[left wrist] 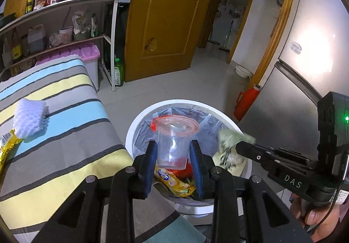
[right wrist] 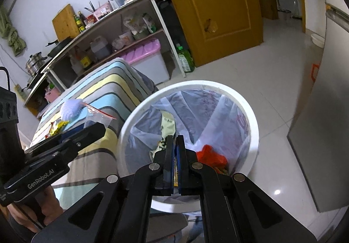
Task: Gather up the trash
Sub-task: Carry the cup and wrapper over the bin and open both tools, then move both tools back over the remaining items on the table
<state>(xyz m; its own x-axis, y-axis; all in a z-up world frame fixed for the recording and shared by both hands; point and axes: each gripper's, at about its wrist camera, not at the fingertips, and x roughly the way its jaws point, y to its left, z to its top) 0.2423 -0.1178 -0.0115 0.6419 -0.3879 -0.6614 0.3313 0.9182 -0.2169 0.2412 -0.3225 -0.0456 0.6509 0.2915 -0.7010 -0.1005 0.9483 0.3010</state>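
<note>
Left wrist view: the left tool [left wrist: 173, 151] reaches forward from six o'clock, its blue-padded fingers [left wrist: 150, 162] pinching the sides of a clear plastic cup [left wrist: 174, 140]. The cup stands upright with a torn red-edged film across its mouth, held over the open mouth of a round white trash bin [left wrist: 139, 121]. The bin is lined with a pale plastic bag, and a yellow snack wrapper [left wrist: 174, 184] and red scraps lie inside below the cup. At three o'clock the right tool [left wrist: 236, 147] enters from the right edge, its tip over the bin's right half, with a crumpled greenish wrapper [left wrist: 231, 137] at that tip. A person's hand [left wrist: 316, 219] grips its handle at four o'clock. At nine o'clock a striped cloth covers the surface [left wrist: 65, 134] beside the bin; on it lie a white foam fruit net [left wrist: 29, 117] and a gold wrapper [left wrist: 8, 147].

Right wrist view: the right tool [right wrist: 174, 145] points down into the same white bin [right wrist: 253, 134] at centre. Its fingers are almost pressed together, a thin slit between the pads, with a scrap of pale printed wrapper [right wrist: 164, 131] showing at their left side; whether the pads grip it cannot be told. Red plastic [right wrist: 209, 153] lies in the bin at four o'clock. The left tool [right wrist: 96, 127] comes in from nine o'clock with the cup at its tip.
</note>
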